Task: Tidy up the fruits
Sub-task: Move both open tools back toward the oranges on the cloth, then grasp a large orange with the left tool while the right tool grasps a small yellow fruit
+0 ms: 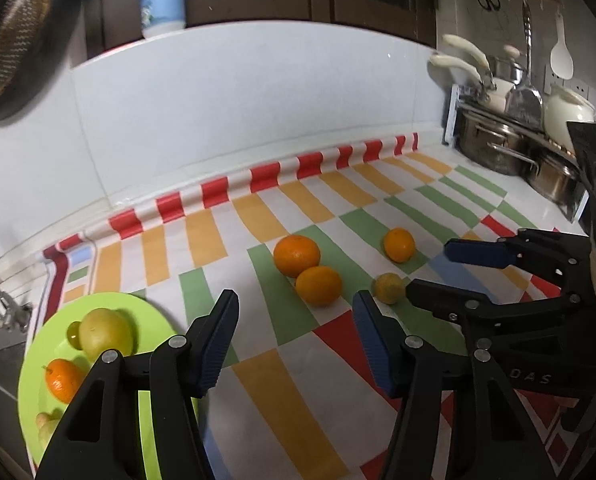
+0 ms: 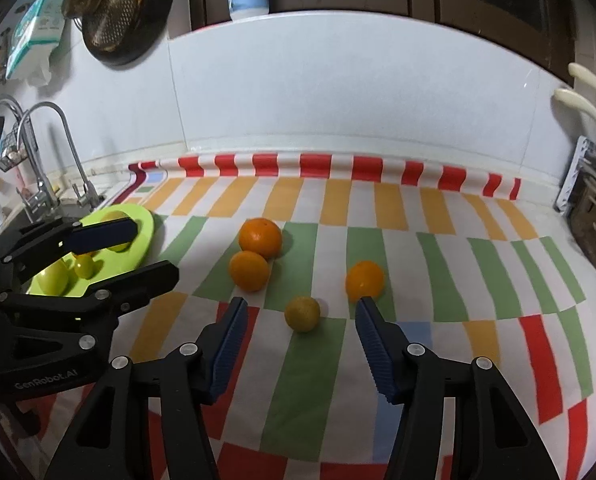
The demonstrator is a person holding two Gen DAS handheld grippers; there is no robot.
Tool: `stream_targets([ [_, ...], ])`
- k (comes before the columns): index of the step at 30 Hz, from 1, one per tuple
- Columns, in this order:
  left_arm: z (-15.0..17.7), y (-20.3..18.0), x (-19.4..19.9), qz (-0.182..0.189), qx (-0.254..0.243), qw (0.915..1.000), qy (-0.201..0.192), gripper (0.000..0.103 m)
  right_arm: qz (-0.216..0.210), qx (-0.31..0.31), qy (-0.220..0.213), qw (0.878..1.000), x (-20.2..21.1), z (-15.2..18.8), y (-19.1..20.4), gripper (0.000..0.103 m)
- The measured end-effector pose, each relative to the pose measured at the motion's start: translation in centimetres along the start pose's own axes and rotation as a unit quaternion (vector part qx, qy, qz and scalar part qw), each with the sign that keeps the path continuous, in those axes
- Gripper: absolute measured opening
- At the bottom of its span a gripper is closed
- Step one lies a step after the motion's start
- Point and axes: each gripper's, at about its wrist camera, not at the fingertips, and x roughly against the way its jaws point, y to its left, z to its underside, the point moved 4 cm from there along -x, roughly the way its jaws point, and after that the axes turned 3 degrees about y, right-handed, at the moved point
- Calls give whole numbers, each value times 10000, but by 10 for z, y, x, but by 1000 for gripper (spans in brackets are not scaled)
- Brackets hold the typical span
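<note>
On the striped cloth (image 1: 318, 412) lie two oranges, a large one (image 1: 297, 255) (image 2: 260, 238) touching a smaller one (image 1: 318, 285) (image 2: 249, 271). Further right are a small orange (image 1: 399, 245) (image 2: 364, 280) and a yellow-green fruit (image 1: 387, 288) (image 2: 302, 314). A lime-green plate (image 1: 34, 400) (image 2: 148, 224) at the left holds a yellow fruit (image 1: 105, 334), a tangerine (image 1: 63, 379) and smaller fruit. My left gripper (image 1: 295, 298) (image 2: 154, 250) is open and empty, just short of the touching oranges. My right gripper (image 2: 301, 304) (image 1: 430, 268) is open, with the yellow-green fruit just beyond its fingertips, untouched.
Steel pots (image 1: 494, 148) and a white kettle (image 1: 566, 108) crowd the right end of the counter. A sink with faucets (image 2: 58, 152) lies left of the plate. The white tiled wall (image 1: 238, 112) closes the back; a black pan (image 2: 126, 12) hangs on it.
</note>
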Motion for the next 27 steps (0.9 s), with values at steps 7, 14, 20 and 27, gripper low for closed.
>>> stream_targets([
  [7, -5, 0, -24, 144, -110, 9996, 214, 57, -139, -71, 282, 9995, -27, 1, -4, 46],
  [14, -11, -1, -38, 226, -147, 9992, 298, 57, -343, -54, 516, 9981, -49, 3, -3, 33],
  [20, -12, -9, -51, 332, -151, 9985, 417, 53, -343, -107, 489, 9982, -48, 4, -8, 26],
  [27, -9, -14, -67, 370, -81, 9976, 579, 46, -257, -325, 443, 9982, -43, 3, -22, 26],
])
